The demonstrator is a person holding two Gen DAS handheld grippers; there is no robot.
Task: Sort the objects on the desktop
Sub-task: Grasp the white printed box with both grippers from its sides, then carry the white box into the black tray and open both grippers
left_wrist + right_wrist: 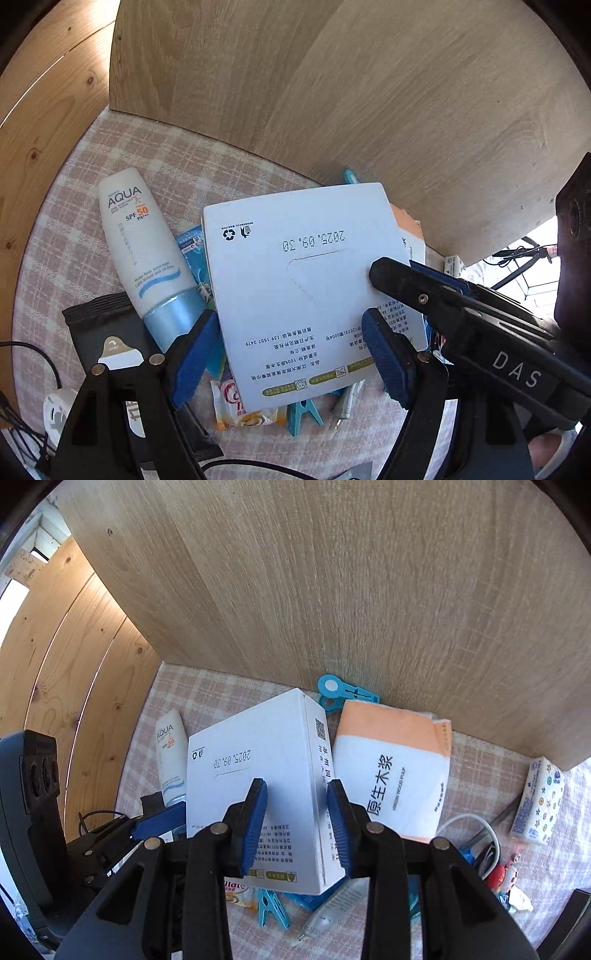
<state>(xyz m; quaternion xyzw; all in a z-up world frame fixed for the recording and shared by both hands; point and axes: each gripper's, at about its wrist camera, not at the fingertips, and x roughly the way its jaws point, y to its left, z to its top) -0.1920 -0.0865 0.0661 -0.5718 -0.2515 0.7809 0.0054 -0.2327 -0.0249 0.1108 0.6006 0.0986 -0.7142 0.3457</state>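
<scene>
sunlit wood panel (332, 572) — checked tablecloth (155, 162)

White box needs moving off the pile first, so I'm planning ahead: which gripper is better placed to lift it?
Right. The right gripper already straddles the white box corner; the left gripper sits open at its edge.

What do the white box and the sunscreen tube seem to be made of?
White box: probably thin matte cardboard, given its sharp folded edges and perforated tear line. Sunscreen tube: apparently smooth plastic with a slight sheen; its blue cap looks glossy, perhaps metallic-coated.
</scene>
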